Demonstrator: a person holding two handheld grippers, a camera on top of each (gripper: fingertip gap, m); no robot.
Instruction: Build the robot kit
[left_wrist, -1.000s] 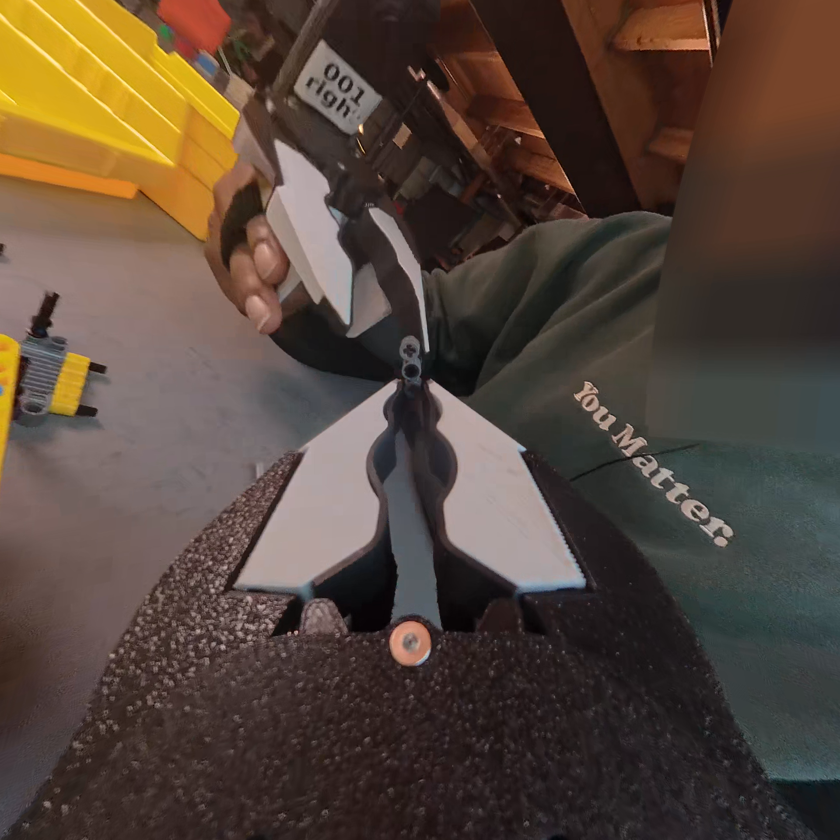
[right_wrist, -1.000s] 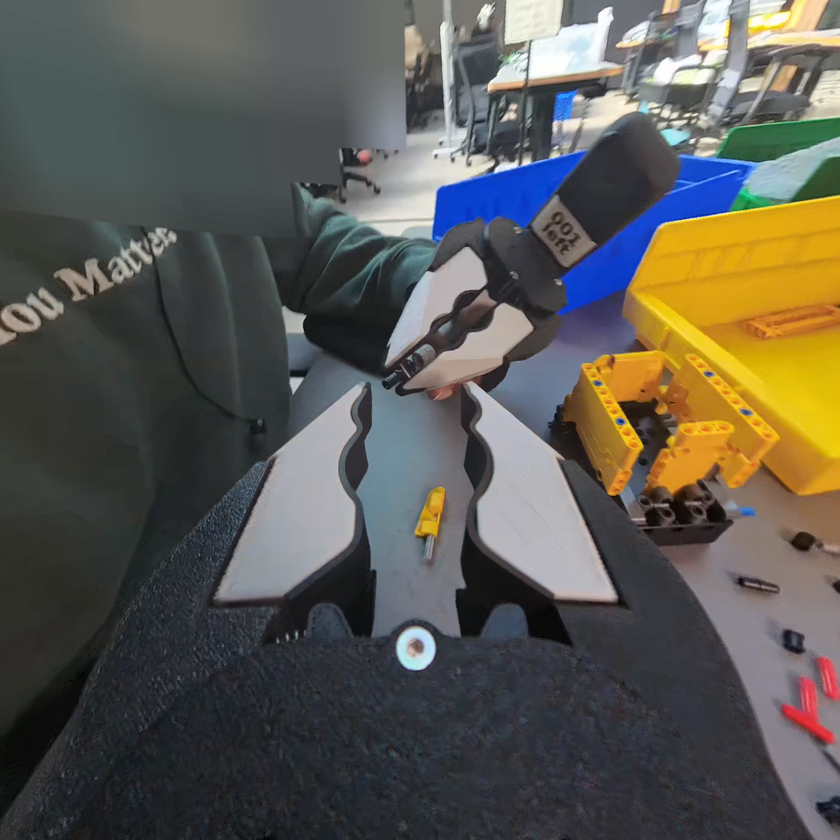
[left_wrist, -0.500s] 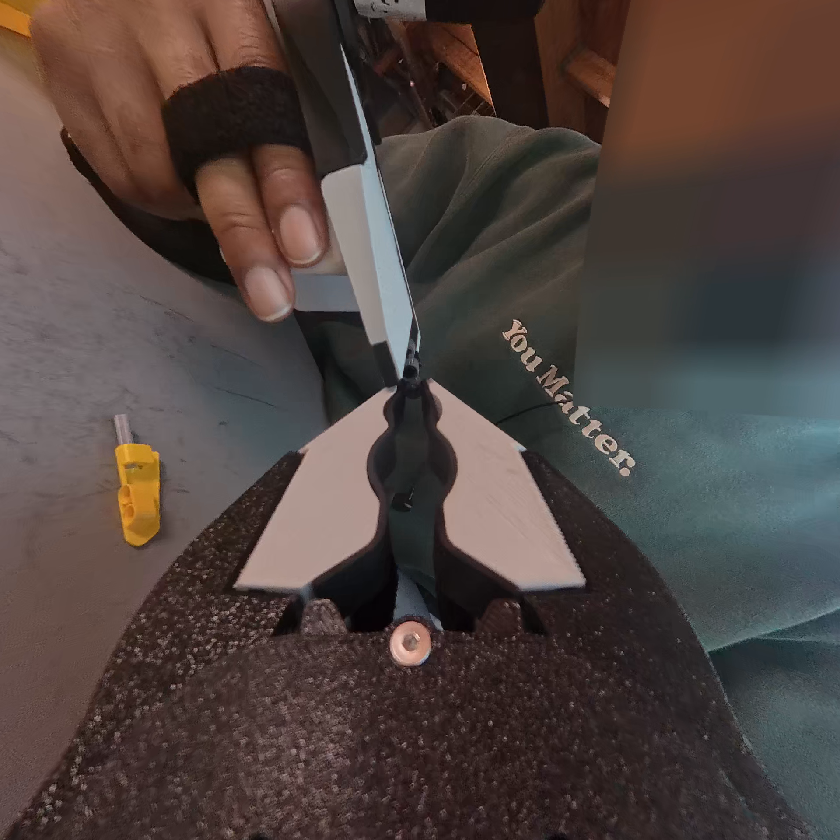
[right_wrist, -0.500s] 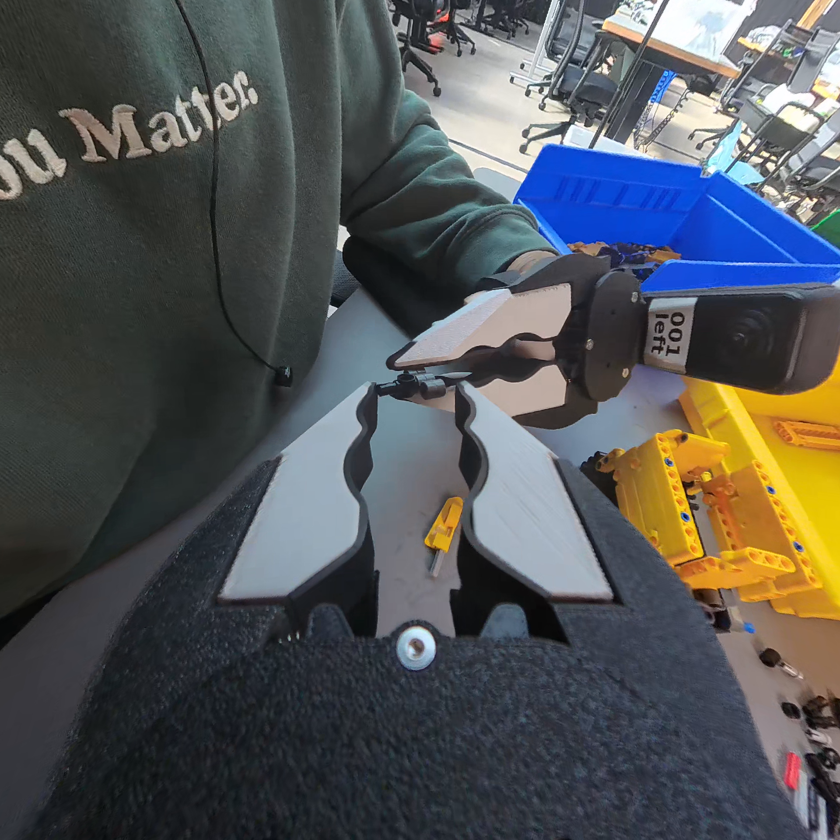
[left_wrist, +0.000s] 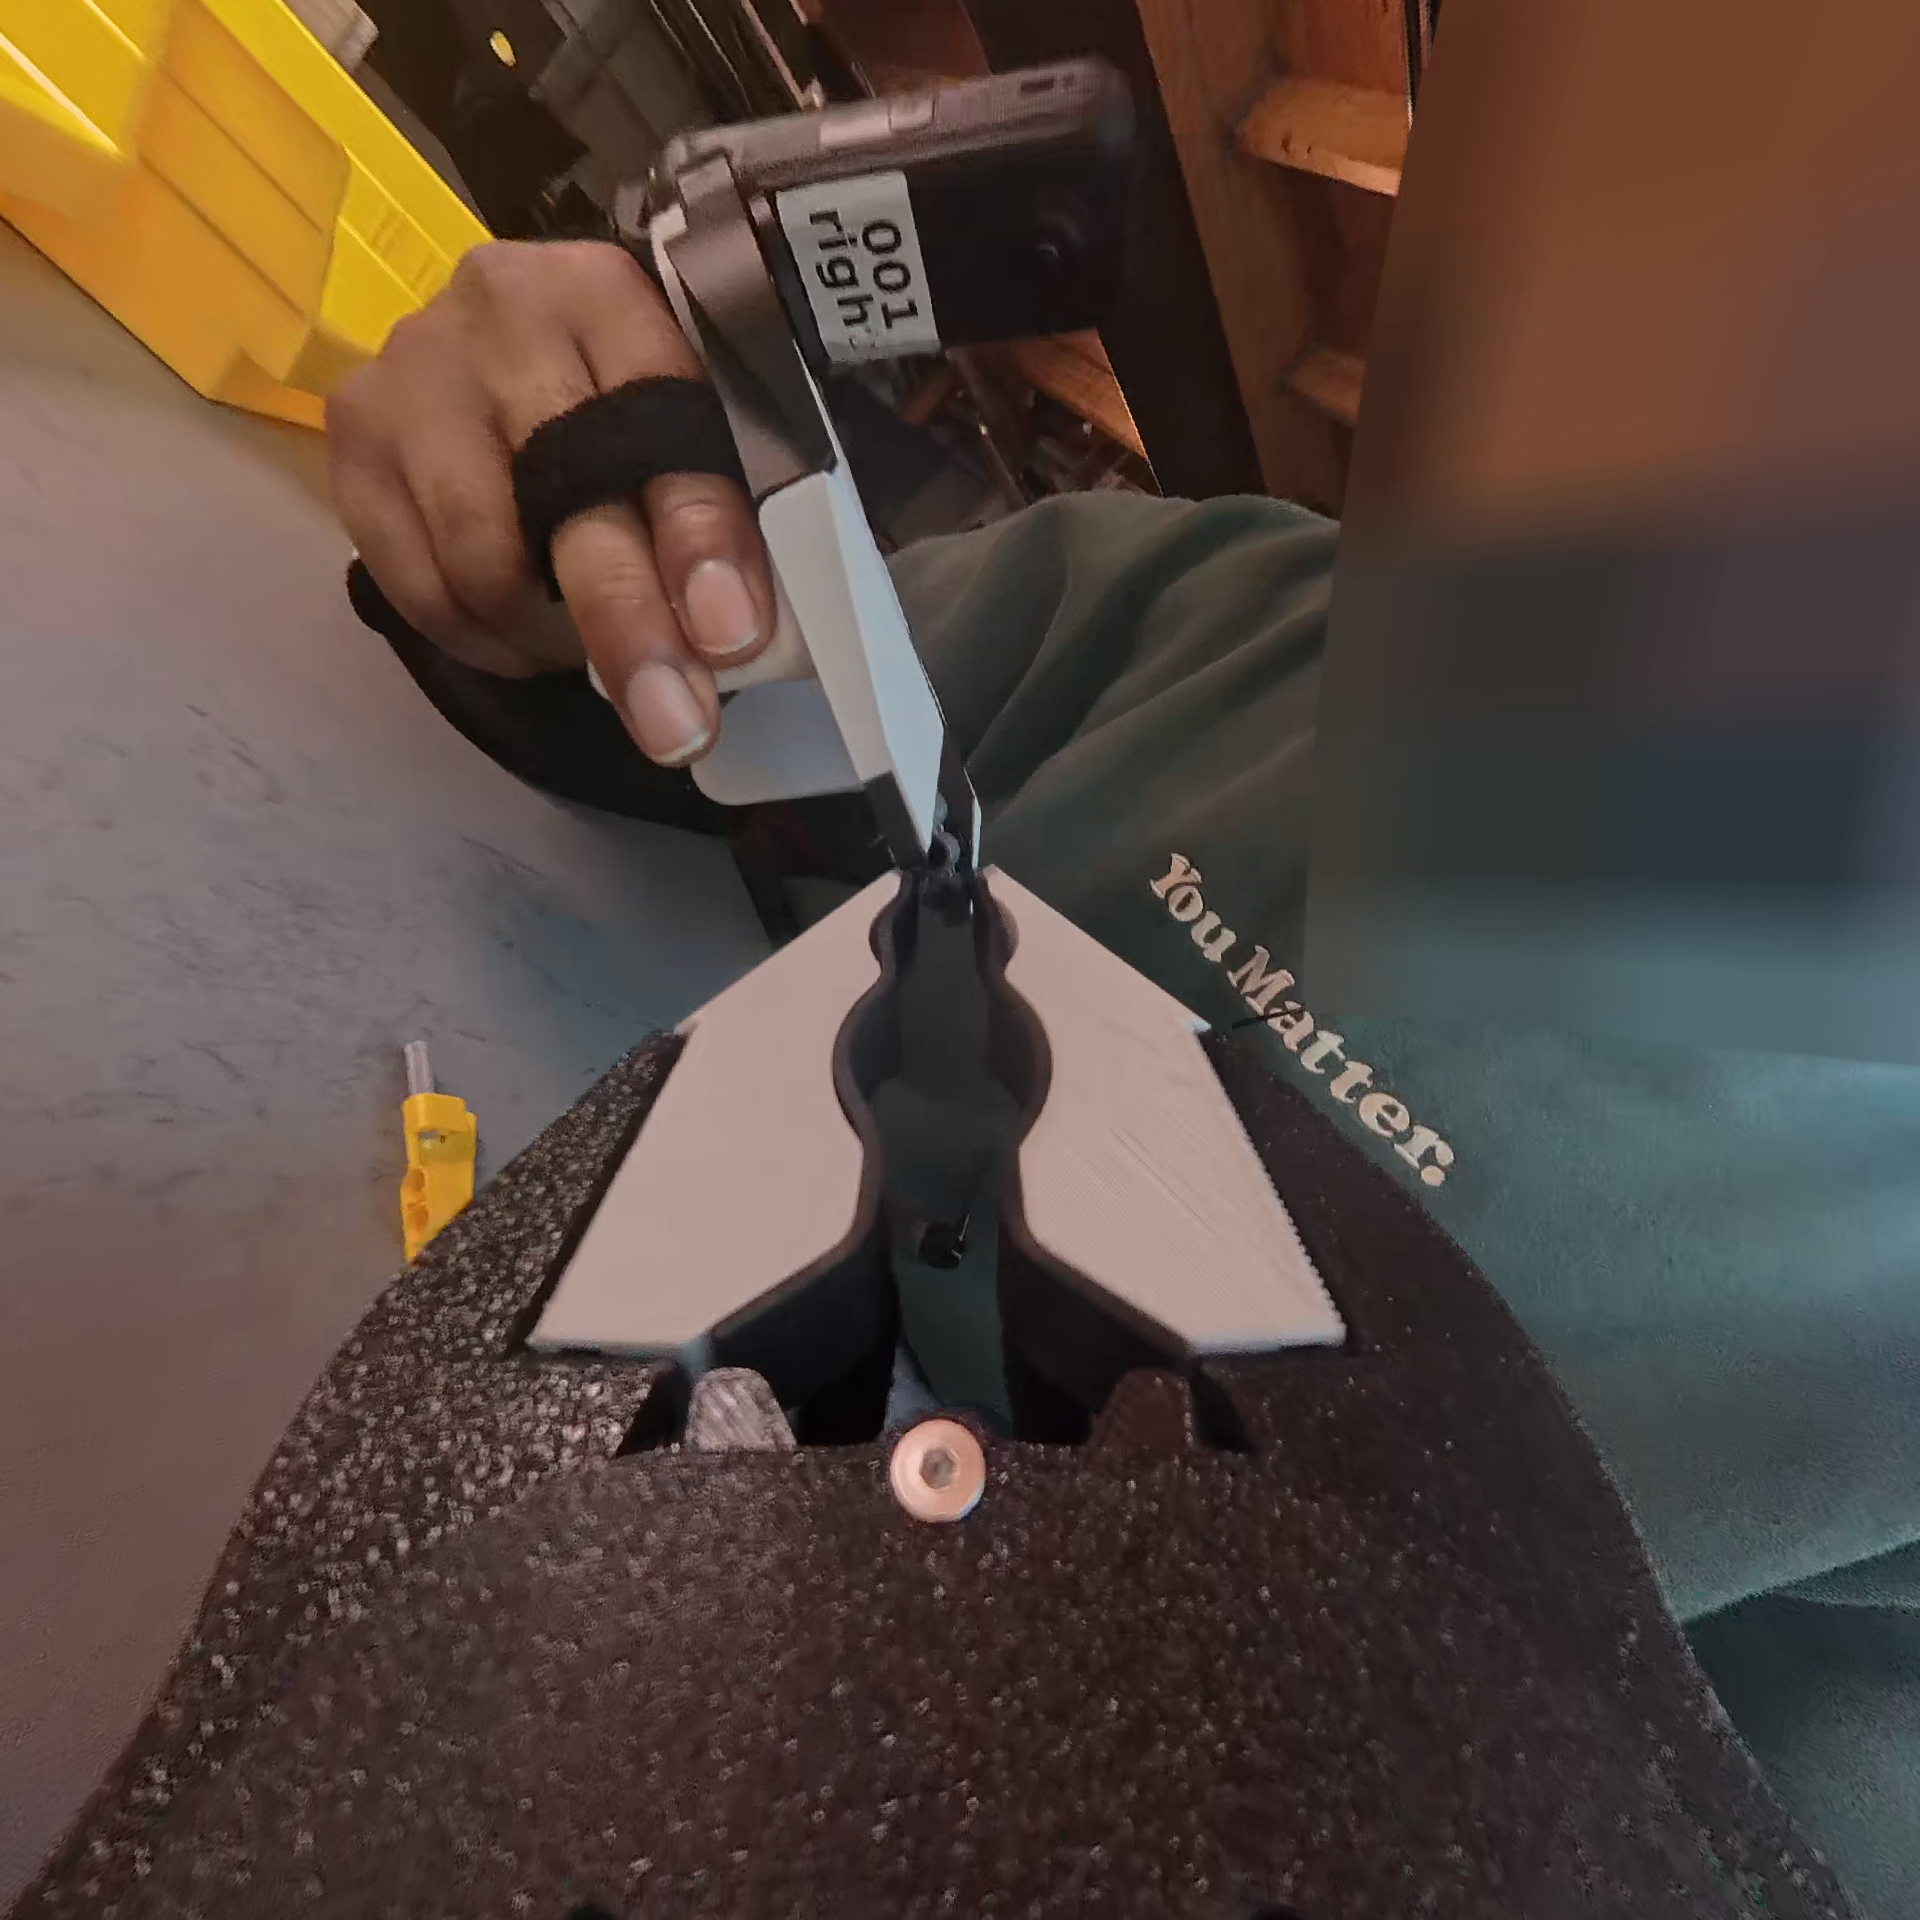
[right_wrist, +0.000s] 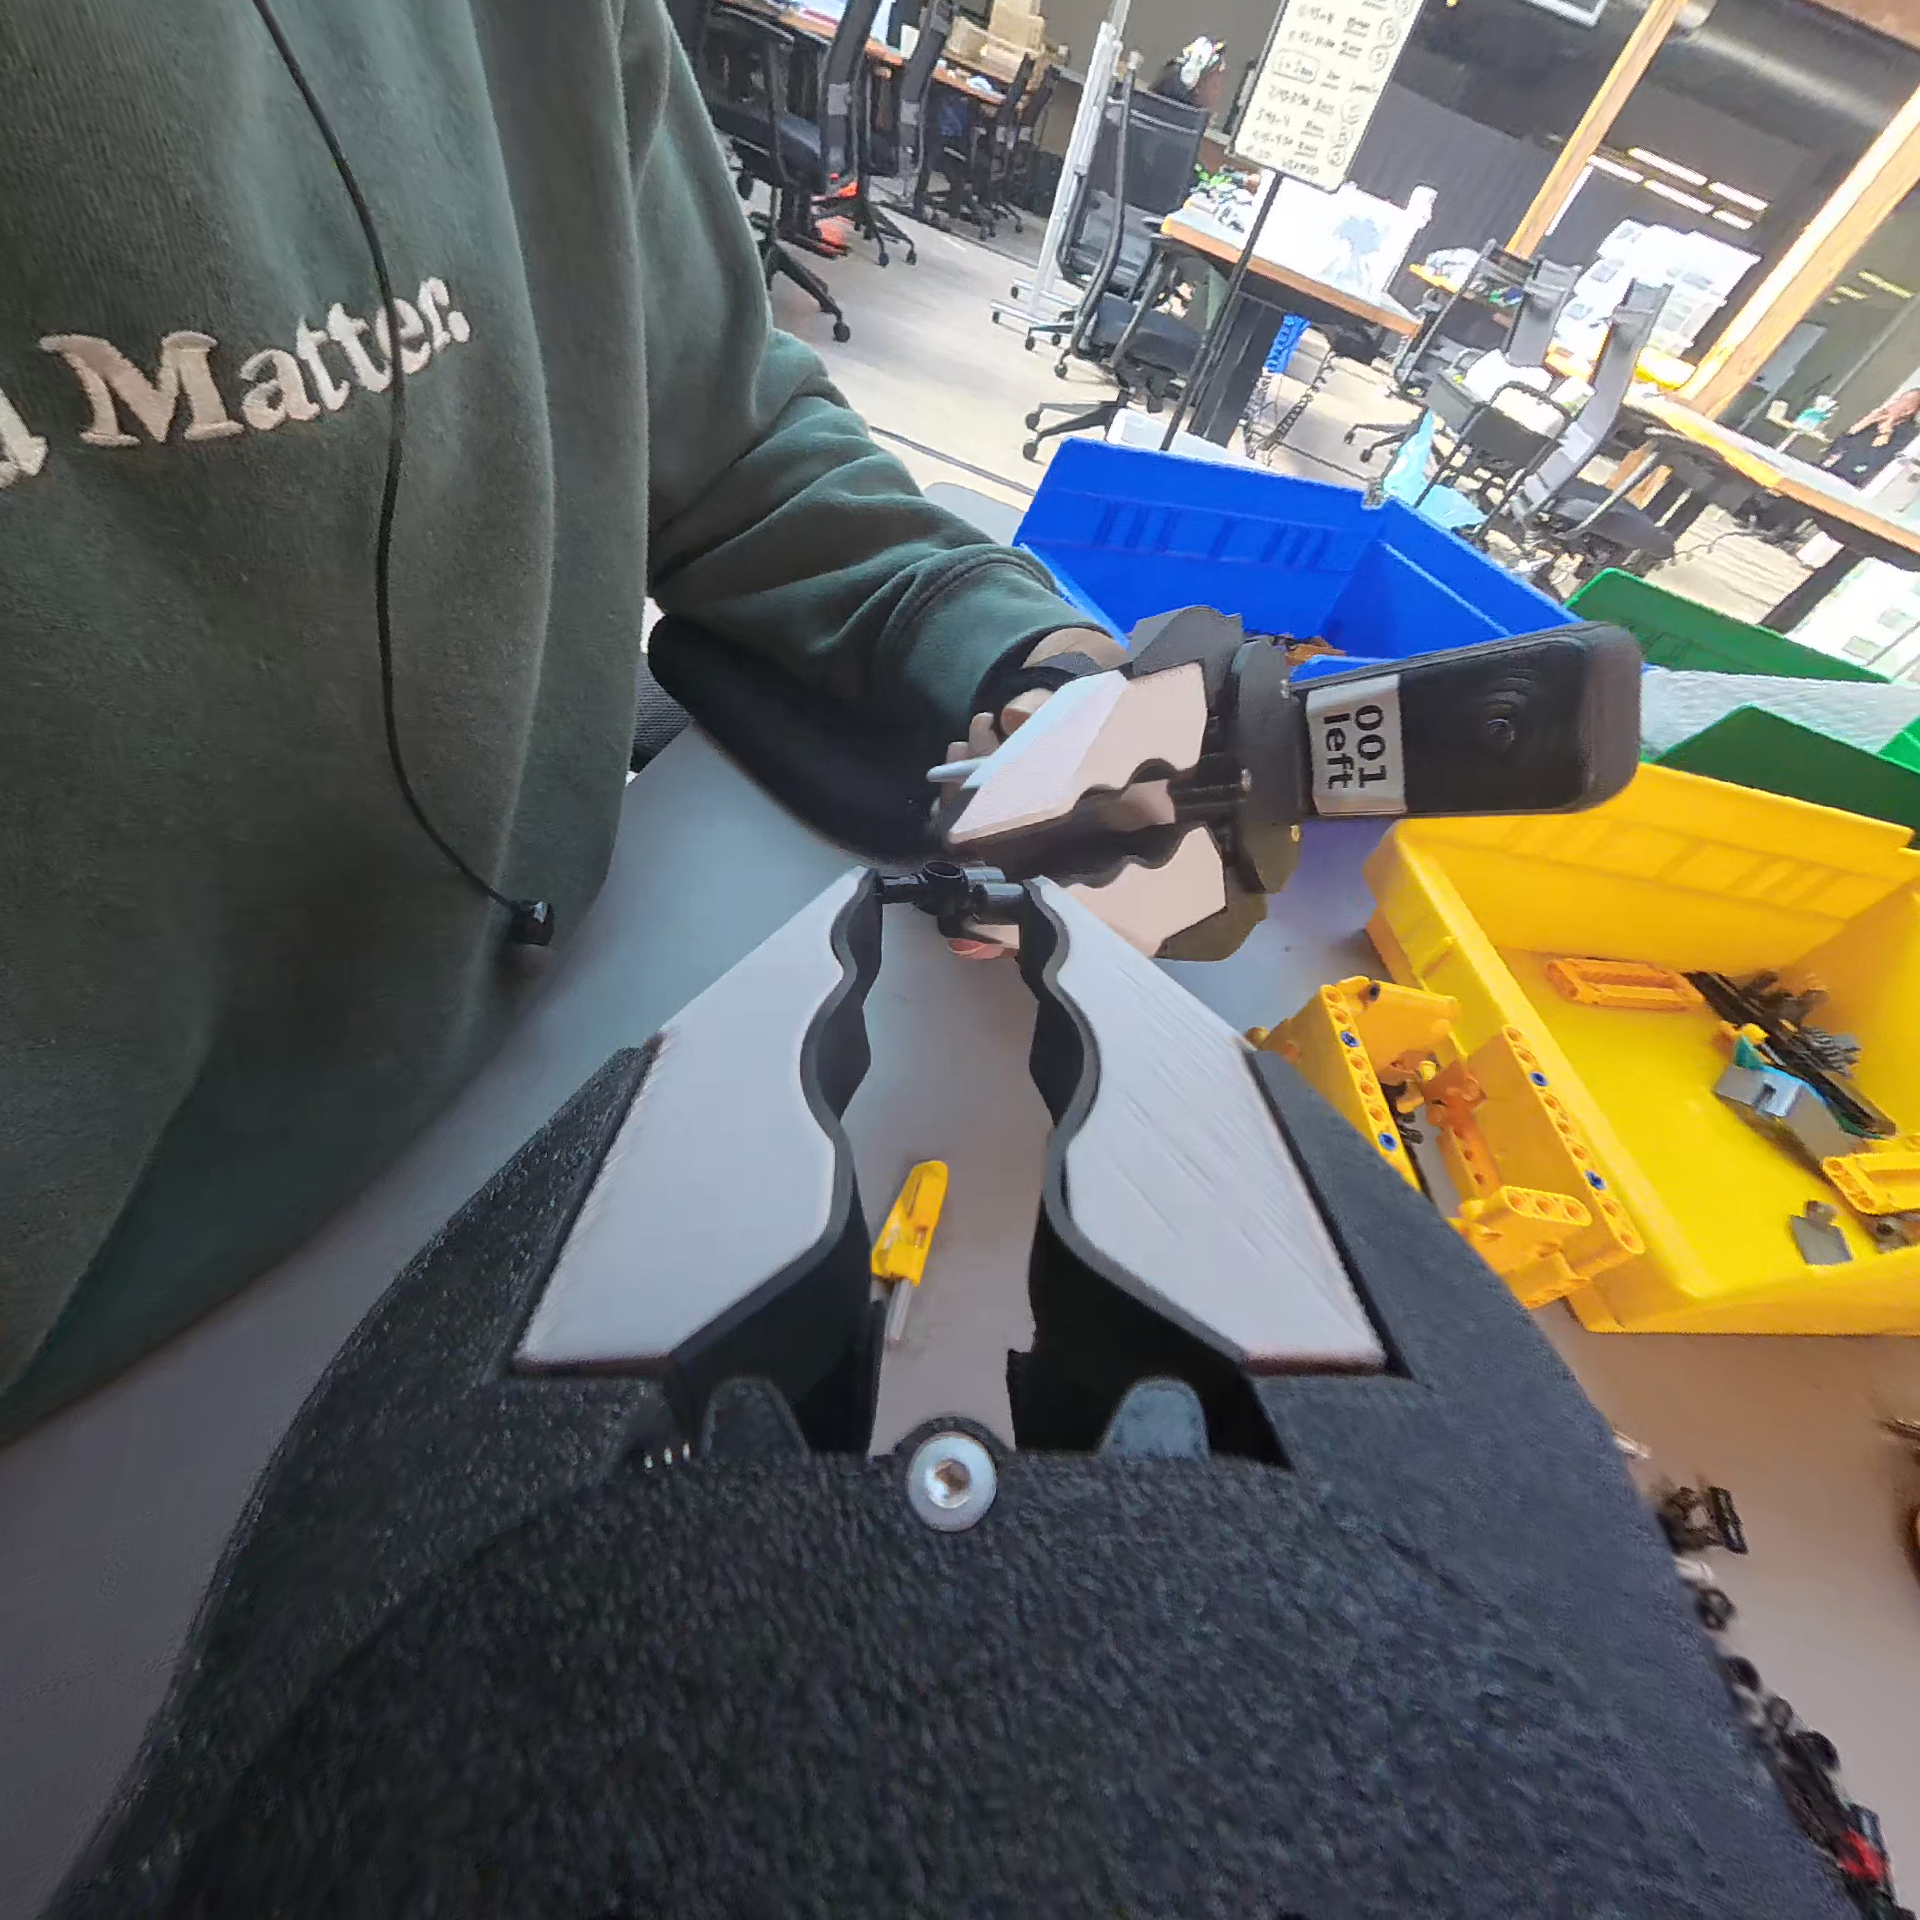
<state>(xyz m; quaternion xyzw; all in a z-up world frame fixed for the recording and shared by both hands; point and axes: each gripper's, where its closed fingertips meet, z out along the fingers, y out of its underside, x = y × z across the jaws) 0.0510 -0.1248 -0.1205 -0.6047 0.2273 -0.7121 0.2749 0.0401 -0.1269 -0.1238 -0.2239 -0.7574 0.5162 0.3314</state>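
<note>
The yellow bin (right_wrist: 1662, 1049) on the worktop (right_wrist: 727, 831) holds orange beams and grey parts. The left gripper (left_wrist: 943, 878) is closed on a small black connector piece (right_wrist: 951, 894); the half-open right gripper (right_wrist: 951, 904) has its tips at both ends of it, above a yellow pin (right_wrist: 909, 1221).

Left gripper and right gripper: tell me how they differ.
The left gripper has its jaws shut on a small black piece; the right gripper has its jaws apart, tips flanking that piece. The yellow pin lies under the right gripper's gap, but beside the left gripper. Both are hand-held, with pale fingers.
</note>
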